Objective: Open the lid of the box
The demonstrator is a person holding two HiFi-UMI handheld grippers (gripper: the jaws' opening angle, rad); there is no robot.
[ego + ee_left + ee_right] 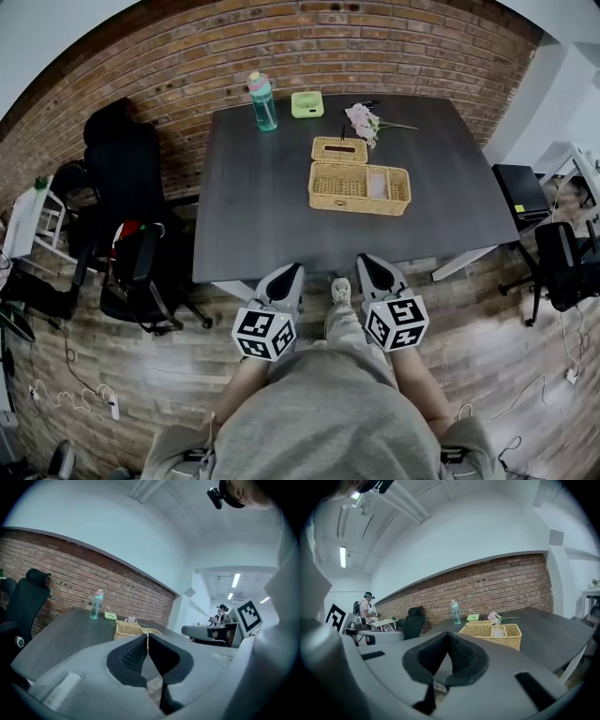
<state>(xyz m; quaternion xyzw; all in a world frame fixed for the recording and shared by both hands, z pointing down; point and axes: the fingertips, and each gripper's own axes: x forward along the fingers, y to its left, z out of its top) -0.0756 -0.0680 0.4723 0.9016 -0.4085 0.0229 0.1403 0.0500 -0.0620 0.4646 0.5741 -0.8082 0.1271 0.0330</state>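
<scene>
A wicker box (359,187) stands on the dark table (253,216), right of the middle. Its woven lid (339,149) lies flat behind it, turned back, and the compartments show open from above. Both grippers hang in front of the table's near edge, apart from the box. My left gripper (292,270) has its jaws closed together with nothing between them (147,637). My right gripper (364,260) is likewise shut and empty (449,637). The box (129,629) lies well beyond the left jaws, and it also shows past the right jaws as the box (494,633).
At the table's far edge stand a teal bottle (262,101), a green container (307,103) and pink flowers (362,120). Black office chairs (127,178) crowd the left side; another chair (567,258) and a black stool (521,190) are at the right. A brick wall runs behind.
</scene>
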